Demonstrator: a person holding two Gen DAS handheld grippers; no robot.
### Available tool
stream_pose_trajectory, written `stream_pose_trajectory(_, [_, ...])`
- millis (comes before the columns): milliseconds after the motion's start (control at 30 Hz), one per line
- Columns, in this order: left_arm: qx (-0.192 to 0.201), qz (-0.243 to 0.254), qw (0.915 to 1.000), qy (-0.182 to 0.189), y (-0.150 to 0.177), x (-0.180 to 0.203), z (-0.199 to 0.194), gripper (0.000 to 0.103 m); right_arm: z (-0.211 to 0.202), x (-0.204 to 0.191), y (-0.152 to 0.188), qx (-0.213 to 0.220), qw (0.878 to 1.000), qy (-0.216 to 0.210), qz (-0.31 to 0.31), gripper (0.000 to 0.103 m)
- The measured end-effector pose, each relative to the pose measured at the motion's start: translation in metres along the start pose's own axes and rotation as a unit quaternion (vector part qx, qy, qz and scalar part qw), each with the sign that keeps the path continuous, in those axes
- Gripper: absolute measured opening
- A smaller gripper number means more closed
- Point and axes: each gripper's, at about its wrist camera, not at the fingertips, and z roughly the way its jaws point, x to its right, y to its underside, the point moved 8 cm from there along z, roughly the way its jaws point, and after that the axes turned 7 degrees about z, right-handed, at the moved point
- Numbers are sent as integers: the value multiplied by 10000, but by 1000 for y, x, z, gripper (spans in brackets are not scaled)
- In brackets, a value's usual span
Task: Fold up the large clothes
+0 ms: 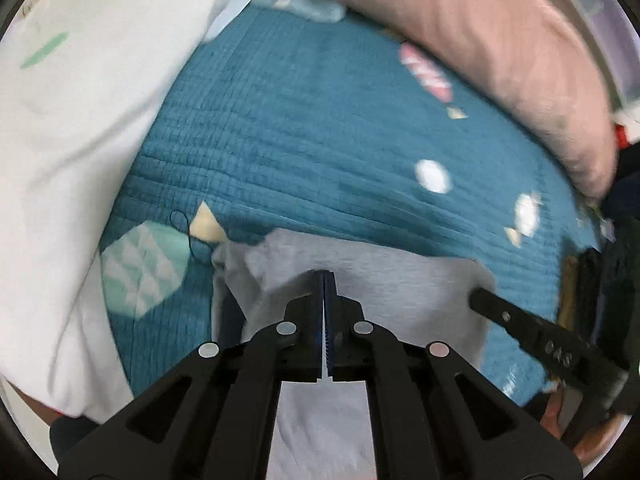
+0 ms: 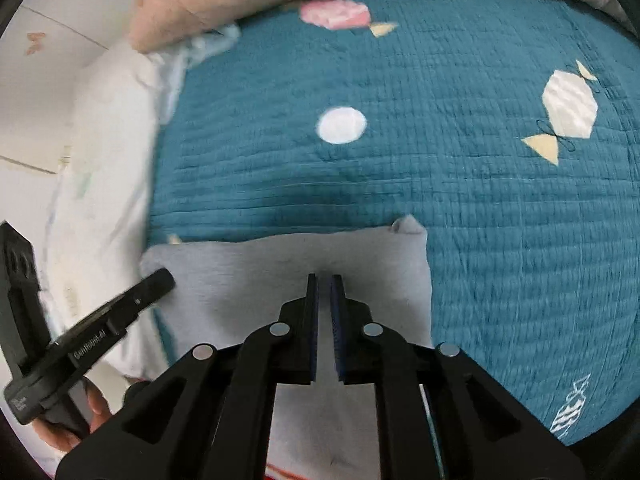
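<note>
A light grey garment (image 1: 400,280) lies spread over a teal quilt (image 1: 300,140), its far edge bunched at the left corner. My left gripper (image 1: 323,276) is shut, with a thin strip of the grey cloth pinched between its pads. In the right wrist view the same garment (image 2: 240,272) stretches leftward, with a small corner sticking up at its far right. My right gripper (image 2: 324,280) is shut on the cloth, and grey fabric shows in the narrow slit between the pads. Each gripper shows in the other's view: the right gripper (image 1: 480,296) and the left gripper (image 2: 160,280), held by a hand (image 2: 92,412).
The quilt (image 2: 440,180) has candy-shaped patches. A pink blanket (image 1: 500,40) is heaped along its far side, and white bedding (image 1: 80,140) lies along the left. A white wall (image 2: 32,100) stands beyond the bedding. Dark objects (image 1: 592,280) sit at the right edge.
</note>
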Motion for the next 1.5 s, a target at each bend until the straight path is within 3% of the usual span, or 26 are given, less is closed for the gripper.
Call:
stream_pose_trajectory(67, [-305, -2, 9995, -65, 1, -9, 35, 2, 31, -2, -7, -129, 9998, -14, 130, 0])
stream_pose_trajectory(133, [-230, -45, 9997, -30, -3, -10, 47, 2, 45, 0, -10, -76, 9999, -23, 140, 0])
stream_pose_trajectory(233, [-330, -64, 9994, 11, -5, -11, 46, 3, 44, -2, -10, -115, 9998, 115, 81, 0])
stream_pose_trajectory(367, [-333, -54, 9994, 113, 1, -9, 17, 2, 16, -2, -1, -22, 9995, -154, 280, 2])
stream_pose_trajectory(400, [-263, 27, 9995, 173, 9, -6, 2, 3, 10, -5, 2, 5, 9995, -209, 251, 6])
stream_pose_trajectory(500, [-87, 320, 9984, 466, 43, 9, -31, 3, -23, -8, 42, 26, 9986, -528, -94, 6])
stream_pose_trajectory(567, [-121, 467, 9974, 545, 73, 15, -43, 3, -31, -1, 72, -87, 9988, -396, -274, 6])
stream_pose_trajectory(700, [-634, 600, 9938, 685, 145, 25, -36, 3, -26, 16, 135, -548, 9973, -330, -353, 6])
stream_pose_trajectory(800, [-1008, 671, 9913, 519, 189, 20, -10, 2, -3, 26, 171, -889, 9947, -110, -511, 5])
stream_pose_trajectory(867, [-850, 424, 9915, 886, 194, 12, -1, 2, 20, 40, 178, -811, 9954, 110, -506, 0])
stream_pose_trajectory(933, [-970, -106, 9873, 1254, 194, -1, -10, 3, 22, 47, 175, -832, 9964, -47, -181, 0])
stream_pose_trajectory(1033, [-777, 43, 9932, 861, 194, -10, -32, 3, -3, 46, 180, -824, 9956, 244, -364, 6])
stream_pose_trajectory(1167, [-844, 159, 9928, 839, 203, -15, -12, 3, 12, 60, 194, -796, 9952, 343, -449, 0])
stream_pose_trajectory(1233, [-926, -61, 9913, 928, 196, -17, -6, 3, 30, 62, 189, -670, 9970, 263, -293, 0])
stream_pose_trajectory(1333, [-923, 64, 9925, 798, 197, -13, -13, 3, 20, 57, 189, -624, 9968, 339, -355, 0])
stream_pose_trajectory(1433, [-736, 124, 9949, 674, 193, -13, -30, 4, 2, 54, 189, -752, 9963, 158, -388, 7])
stream_pose_trajectory(1500, [-523, 203, 9972, 485, 185, -16, -45, 6, -15, 55, 183, -572, 9972, 224, -419, 21])
